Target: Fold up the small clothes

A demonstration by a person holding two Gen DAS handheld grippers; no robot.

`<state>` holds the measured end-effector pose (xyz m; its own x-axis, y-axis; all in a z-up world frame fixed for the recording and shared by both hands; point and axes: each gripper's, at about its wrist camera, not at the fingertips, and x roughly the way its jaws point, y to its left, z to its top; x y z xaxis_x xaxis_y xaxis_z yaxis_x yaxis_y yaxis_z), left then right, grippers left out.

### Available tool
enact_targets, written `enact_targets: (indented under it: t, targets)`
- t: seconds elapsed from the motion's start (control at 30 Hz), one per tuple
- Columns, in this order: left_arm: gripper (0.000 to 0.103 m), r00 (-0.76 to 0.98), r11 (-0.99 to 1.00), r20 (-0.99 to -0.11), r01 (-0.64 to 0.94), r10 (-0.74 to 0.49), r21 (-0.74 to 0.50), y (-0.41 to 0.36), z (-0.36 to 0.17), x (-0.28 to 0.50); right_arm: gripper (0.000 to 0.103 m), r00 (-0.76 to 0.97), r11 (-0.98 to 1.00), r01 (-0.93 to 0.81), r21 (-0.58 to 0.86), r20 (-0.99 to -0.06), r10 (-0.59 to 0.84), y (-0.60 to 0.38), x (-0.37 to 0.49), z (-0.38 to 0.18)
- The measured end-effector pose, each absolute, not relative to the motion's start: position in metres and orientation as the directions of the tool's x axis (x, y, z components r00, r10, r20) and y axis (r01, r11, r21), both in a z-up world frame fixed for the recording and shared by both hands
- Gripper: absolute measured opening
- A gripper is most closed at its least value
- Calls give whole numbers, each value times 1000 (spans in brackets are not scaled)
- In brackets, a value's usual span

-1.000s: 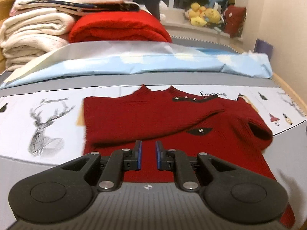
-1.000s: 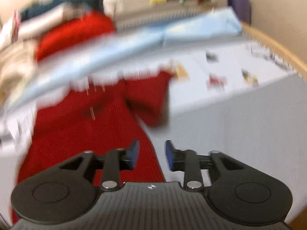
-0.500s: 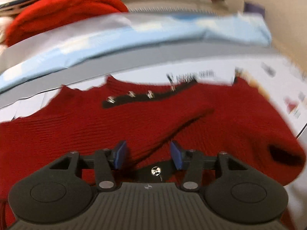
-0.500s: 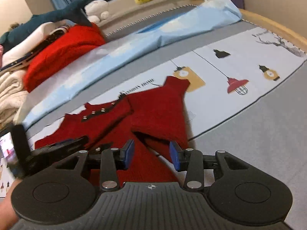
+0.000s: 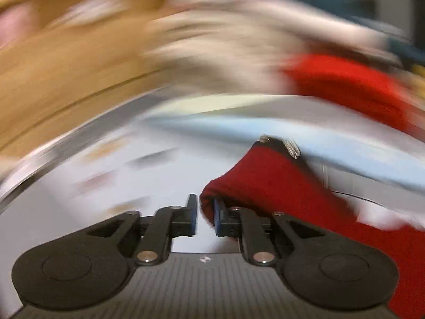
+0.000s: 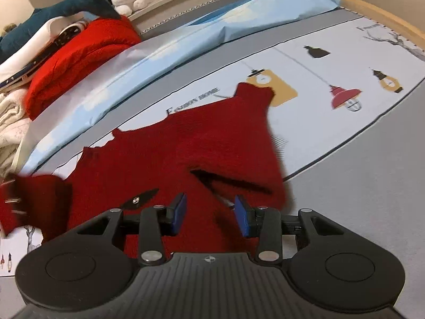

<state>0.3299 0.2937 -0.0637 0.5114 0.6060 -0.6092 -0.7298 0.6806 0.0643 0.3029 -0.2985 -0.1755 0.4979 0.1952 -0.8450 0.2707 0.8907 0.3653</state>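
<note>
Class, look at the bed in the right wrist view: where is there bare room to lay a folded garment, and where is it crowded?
Free: the grey sheet right of the dark red sweater, and the lamp-printed white band between the sweater and the wooden bed edge. Crowded: the far left, where the bright red knit, cream blankets and shark plush pile up.

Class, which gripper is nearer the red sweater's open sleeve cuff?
Right. The right gripper hovers open just before the sleeve cuff; the left gripper, jaws closing on a red sweater fold, is across the garment.
</note>
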Motion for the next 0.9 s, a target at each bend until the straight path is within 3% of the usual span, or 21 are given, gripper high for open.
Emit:
enact_targets:
  t: [0.1,0.2,0.33,0.47,0.63,0.77,0.9]
  targets:
    - [13,427,497,-670,-862,607,-99,354,-55,278,42,497,896,262,358,-846,193,-290,307,-178]
    - [25,492,531,-667,-830,559,-167,343,-43,268,42,507,884,282,373,-840,193,-289,311,-183]
    - [25,584,630,-689,-740,430,-234,306,-54,286,42,529,837,347,423,-825,199,-297,312,-190]
    - [25,626,782,-726,-590,286,-201,239,-75,325,42,597,681,468,563,-770,226,-328,306,-201]
    - [26,705,932,-688,-343,174,-115,151,-84,355,43,637,409,594,693,-716,286,-363,306,-236]
    - [27,695,958,-716,-247,70,-146,109,-97,366,43,655,223,662,715,-697,292,-377,311,-260]
    - [27,678,961,-733,-232,46,-154,94,-108,374,36,627,78,742,666,-730,270,-385,300,-252]
